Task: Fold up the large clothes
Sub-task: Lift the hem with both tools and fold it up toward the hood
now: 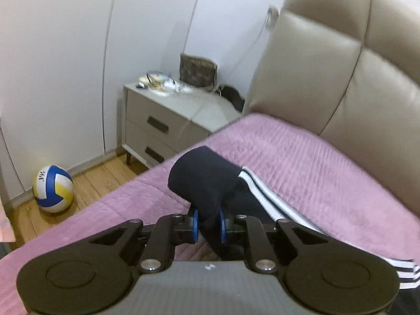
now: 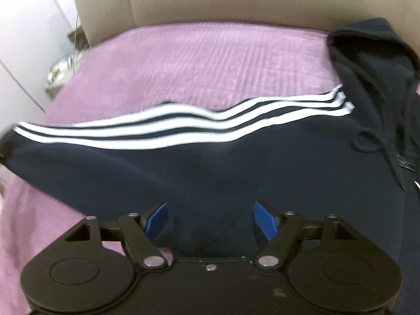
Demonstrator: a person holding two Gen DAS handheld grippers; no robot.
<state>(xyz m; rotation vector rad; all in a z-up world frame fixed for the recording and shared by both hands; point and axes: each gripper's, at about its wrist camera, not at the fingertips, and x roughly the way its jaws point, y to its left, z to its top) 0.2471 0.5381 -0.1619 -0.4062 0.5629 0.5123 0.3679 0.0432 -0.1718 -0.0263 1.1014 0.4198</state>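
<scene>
Volleyball (image 1: pixel 53 189) on the floor — a small dark mark on its white panel, too blurred to read. Left gripper (image 1: pixel 208 225) body — a small round emblem at its middle edge, no letters legible. Hoodie (image 2: pixel 372 99) — a small white mark on the chest near the drawstring, blurred and unreadable; three white stripes run along its sleeve (image 2: pixel 183 126). No text, number or sign can be read in either view.

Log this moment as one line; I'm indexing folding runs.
left gripper: shut on sleeve cuff | right gripper: open over navy hoodie | hoodie on pink bedspread
</scene>
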